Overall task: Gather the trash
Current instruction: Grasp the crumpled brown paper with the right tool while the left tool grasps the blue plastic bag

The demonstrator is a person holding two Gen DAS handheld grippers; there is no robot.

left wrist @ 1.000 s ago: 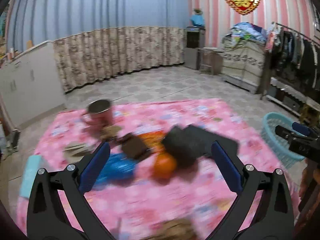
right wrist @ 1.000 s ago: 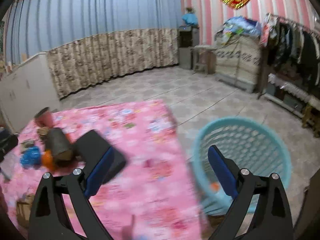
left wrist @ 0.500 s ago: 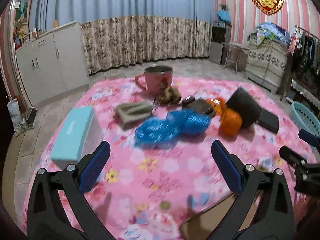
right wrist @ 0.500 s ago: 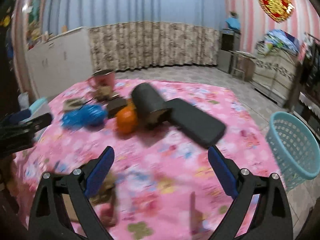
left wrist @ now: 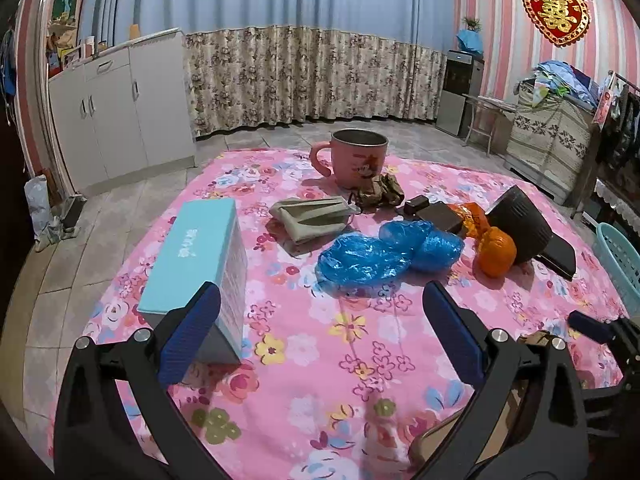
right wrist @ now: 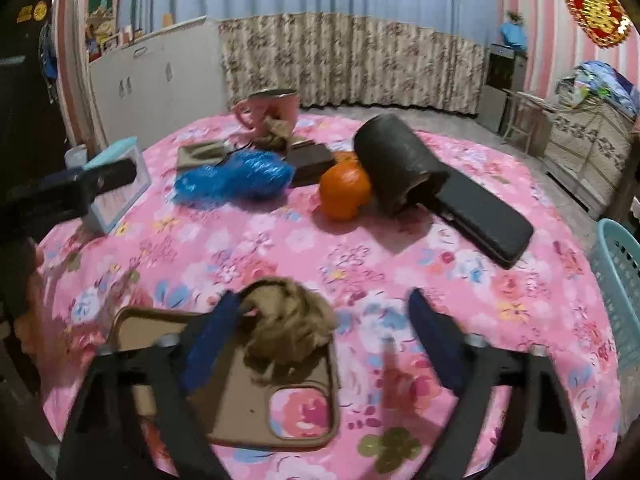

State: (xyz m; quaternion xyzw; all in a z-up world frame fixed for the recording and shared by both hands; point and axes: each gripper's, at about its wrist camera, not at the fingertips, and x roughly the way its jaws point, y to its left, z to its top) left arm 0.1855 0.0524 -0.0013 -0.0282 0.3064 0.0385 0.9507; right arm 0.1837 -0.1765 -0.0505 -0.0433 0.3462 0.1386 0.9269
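— What's nearest?
— My right gripper (right wrist: 316, 344), jaws apart and just closing, brown crumpled wad (right wrist: 290, 320) between them at lower centre, on a phone case (right wrist: 248, 396).
— Farther?
— Left gripper (left wrist: 320, 336) spread, empty; blue plastic bags (left wrist: 388, 252) mid-frame; teal basket (right wrist: 618, 276) at right edge.

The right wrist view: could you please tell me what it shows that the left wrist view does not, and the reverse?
Only the right wrist view shows the whole tan phone case with a crumpled brown wad on it, near the right gripper, whose fingers have just been closing. Only the left shows the grey pouch clearly. Both share the pink mug, blue plastic, orange and teal basket.
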